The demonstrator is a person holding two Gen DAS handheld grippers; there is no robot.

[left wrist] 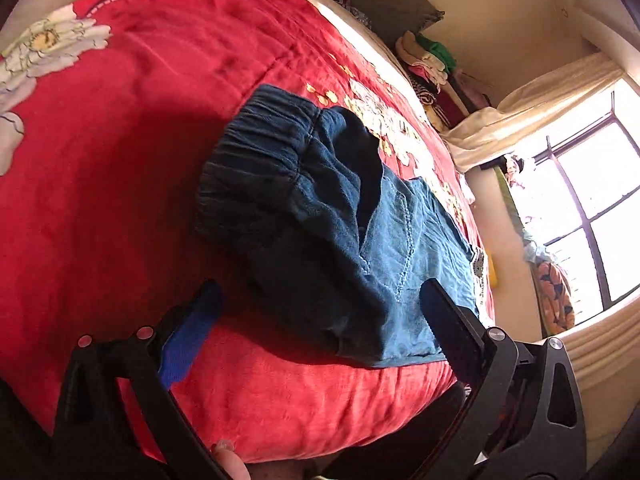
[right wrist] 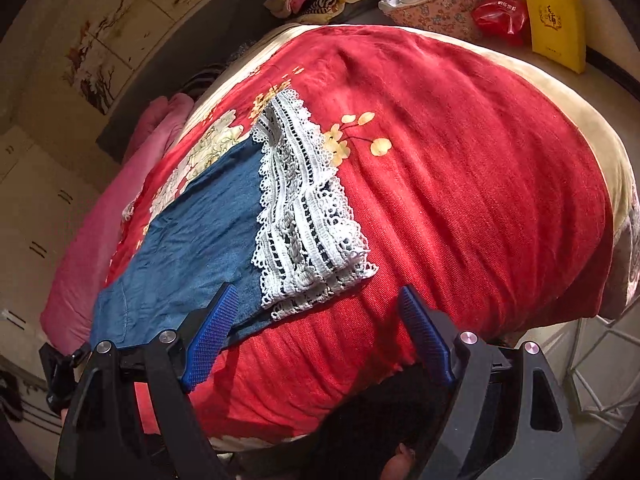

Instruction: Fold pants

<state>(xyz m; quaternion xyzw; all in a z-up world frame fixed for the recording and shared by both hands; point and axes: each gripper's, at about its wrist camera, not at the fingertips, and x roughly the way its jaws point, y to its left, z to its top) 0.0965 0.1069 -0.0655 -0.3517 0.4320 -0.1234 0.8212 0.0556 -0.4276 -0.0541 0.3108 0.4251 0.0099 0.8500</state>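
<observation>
Blue denim pants point(left wrist: 332, 232) lie on a red flowered bedspread point(left wrist: 120, 160). In the left wrist view the gathered elastic waistband point(left wrist: 256, 152) faces me and the legs run away to the right. My left gripper point(left wrist: 320, 300) is open, hovering over the near edge of the waist end, empty. In the right wrist view the pants point(right wrist: 192, 240) end in white lace cuffs point(right wrist: 304, 216), stacked one on the other. My right gripper point(right wrist: 320, 312) is open and empty, just before the lace hems; its left finger point(right wrist: 212, 332) overlaps the denim edge.
The bed edge drops off below both grippers. A pink blanket point(right wrist: 120, 208) lies along the far side. Piles of clothes point(left wrist: 432, 68), a red bag point(right wrist: 500, 16) and a yellow packet point(right wrist: 556, 24) sit beyond the bed. A window point(left wrist: 580, 208) is to the right.
</observation>
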